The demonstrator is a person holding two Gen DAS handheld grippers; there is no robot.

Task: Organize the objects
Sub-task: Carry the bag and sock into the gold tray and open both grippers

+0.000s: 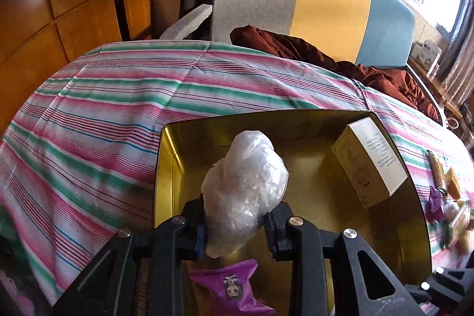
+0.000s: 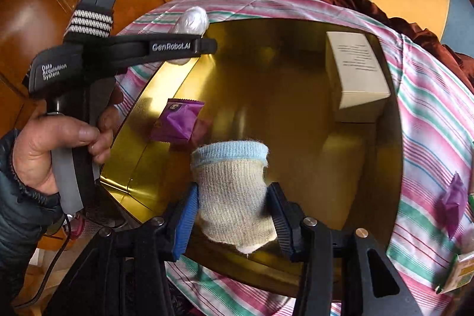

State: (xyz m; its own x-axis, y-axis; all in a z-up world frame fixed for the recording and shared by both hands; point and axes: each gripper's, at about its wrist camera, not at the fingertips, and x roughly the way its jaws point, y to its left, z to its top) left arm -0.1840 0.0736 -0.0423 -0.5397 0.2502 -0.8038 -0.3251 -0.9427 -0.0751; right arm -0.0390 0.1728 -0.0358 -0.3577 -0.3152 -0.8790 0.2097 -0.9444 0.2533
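Fingers (image 1: 268, 222) of the left gripper (image 1: 237, 227) clamp a plastic bundle (image 1: 246, 191) over the gold tin (image 1: 166, 168), right ones (image 2: 278, 209) a sock (image 2: 234, 197); each should lower before releasing

left gripper (image 1: 235, 230) is clamped on a crumpled clear plastic bag (image 1: 244, 197) over the gold tin (image 1: 169, 168), cream box (image 1: 368, 160) inside, purple snack packet (image 1: 228, 286) right below.

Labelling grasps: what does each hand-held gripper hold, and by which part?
Left hand-held gripper: crumpled clear plastic bag, pinched at its lower end. Right hand-held gripper: beige knitted sock with blue cuff, pinched mid-body.
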